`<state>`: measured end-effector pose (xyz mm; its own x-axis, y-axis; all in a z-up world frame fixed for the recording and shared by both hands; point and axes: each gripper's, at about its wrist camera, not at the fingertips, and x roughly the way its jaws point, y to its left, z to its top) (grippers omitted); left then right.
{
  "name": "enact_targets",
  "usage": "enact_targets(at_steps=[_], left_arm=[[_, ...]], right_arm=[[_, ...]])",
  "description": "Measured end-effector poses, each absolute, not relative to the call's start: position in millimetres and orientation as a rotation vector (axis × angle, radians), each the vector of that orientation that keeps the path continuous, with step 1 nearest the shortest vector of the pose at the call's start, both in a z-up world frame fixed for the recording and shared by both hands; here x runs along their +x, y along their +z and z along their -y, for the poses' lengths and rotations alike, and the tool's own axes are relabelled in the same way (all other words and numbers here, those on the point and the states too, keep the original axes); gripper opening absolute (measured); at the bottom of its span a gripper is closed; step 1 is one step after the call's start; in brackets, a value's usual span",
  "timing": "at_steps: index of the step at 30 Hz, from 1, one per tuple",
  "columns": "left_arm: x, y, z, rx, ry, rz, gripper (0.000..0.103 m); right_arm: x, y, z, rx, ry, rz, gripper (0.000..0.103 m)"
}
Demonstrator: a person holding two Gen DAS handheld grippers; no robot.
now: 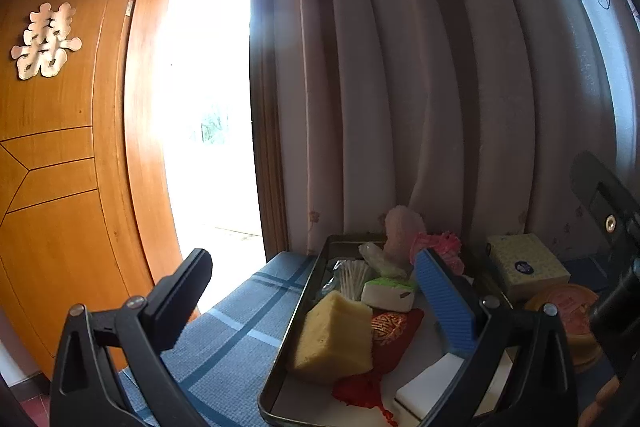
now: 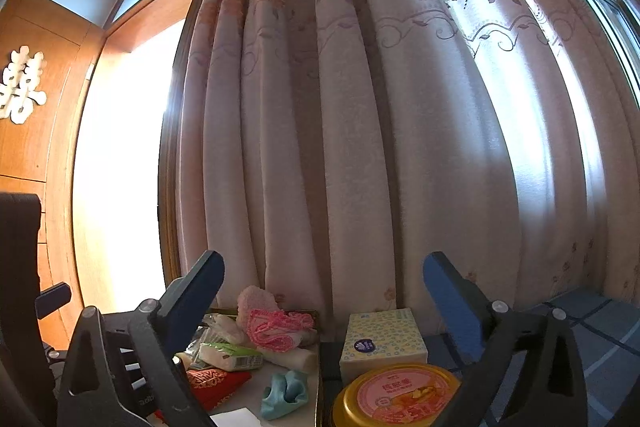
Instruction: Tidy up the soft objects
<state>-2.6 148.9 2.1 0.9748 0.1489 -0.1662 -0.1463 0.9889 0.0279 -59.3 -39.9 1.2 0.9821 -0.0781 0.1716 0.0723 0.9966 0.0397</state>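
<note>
On the table: dark tray (image 1: 288, 339) holding a yellow sponge (image 1: 334, 337)
Left gripper (image 1: 316, 287): jaws wide apart, empty
Right gripper (image 2: 324, 301): spread wide, holding nothing

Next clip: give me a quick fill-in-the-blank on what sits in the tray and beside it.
The yellow sponge lies inside the dark ____.
The round gold tin sits in front of the dotted tissue ____.
Behind everything hangs a floral ____.
The right gripper holds ____.

Missing words: tray; box; curtain; nothing
</note>
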Motion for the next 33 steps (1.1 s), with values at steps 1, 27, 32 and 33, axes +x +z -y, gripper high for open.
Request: enact_targets(at_steps=[1, 27, 32, 33], left_arm=[[-2.7, 2.1, -148.9, 0.016, 0.149, -0.168, 0.103], [-2.6, 1.4, -153.1, 0.005, 0.182, -0.173, 0.103], [-1.2, 1.5, -154.0, 0.000, 0.185, -0.181, 0.103], [-0.7, 1.5, -154.4, 0.001, 0.186, -0.181, 0.103]], right_arm=[[-58.9, 1.2, 40.2, 0.035, -0.078, 0.171, 0.102], [-57.1, 0.6, 46.6, 0.053, -0.088, 0.156, 0.102], [-57.2, 0.7, 46.6, 0.053, -0.088, 0.156, 0.102], [-57.2, 0.7, 46.7, 0.053, -0.087, 0.155, 0.102]])
